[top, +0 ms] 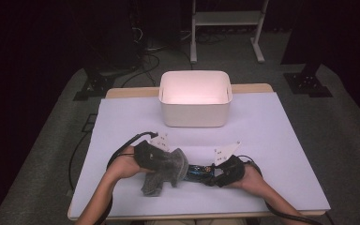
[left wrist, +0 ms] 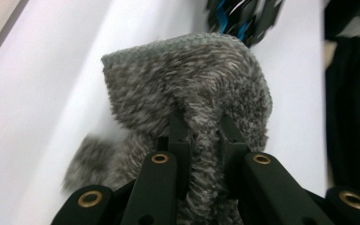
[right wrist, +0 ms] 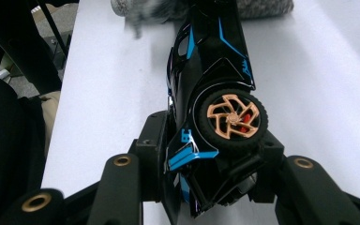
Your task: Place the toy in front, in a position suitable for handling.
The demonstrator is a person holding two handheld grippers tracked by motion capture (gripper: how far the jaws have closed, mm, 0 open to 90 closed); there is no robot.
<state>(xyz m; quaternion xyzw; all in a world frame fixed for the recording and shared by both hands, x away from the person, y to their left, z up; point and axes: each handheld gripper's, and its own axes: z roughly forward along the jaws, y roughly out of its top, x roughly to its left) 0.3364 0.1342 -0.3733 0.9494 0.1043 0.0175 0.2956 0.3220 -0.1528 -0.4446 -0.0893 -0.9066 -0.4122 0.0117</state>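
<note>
Room: dark, grey carpeted floor (top: pixel 37 154), black stands and loose cables at the back, 1 pale metal frame (top: pixel 227 28) behind the table.

Surface: 1 wooden table, its far edge (top: pixel 131 92) showing, covered almost to every edge by 1 white sheet (top: pixel 281 140). Sheet flat and bare along its left strip, its right half and its near edge.

Item 1: left gripper (left wrist: pixel 201 126), held in the person's left hand (top: pixel 122 166) at the near left of the sheet. Jaws drawn narrow, pinching a fold of the grey fluffy cloth (left wrist: pixel 187 79). Cloth bunched, its loose end hanging down onto the sheet; its right side lies against the nose end of the toy car, as the high view shows.

Item 2: toy car (right wrist: pixel 213 89), black with blue stripes and 1 orange-spoked wheel (right wrist: pixel 231 118), turned on its side, near centre of the sheet between the 2 grippers.

Item 3: right gripper (right wrist: pixel 211 154), held in the person's right hand (top: pixel 251 178). Jaws part-way closed, clamped on the car's rear end, 1 jaw on each side of the body.

Item 4: 1 white plastic bin (top: pixel 195 115), open-topped, at the far centre, well apart from both grippers.

Open room: broad bare sheet between bin and hands; wide margin to the right; narrower margin toward the near edge, where the forearms enter.
</note>
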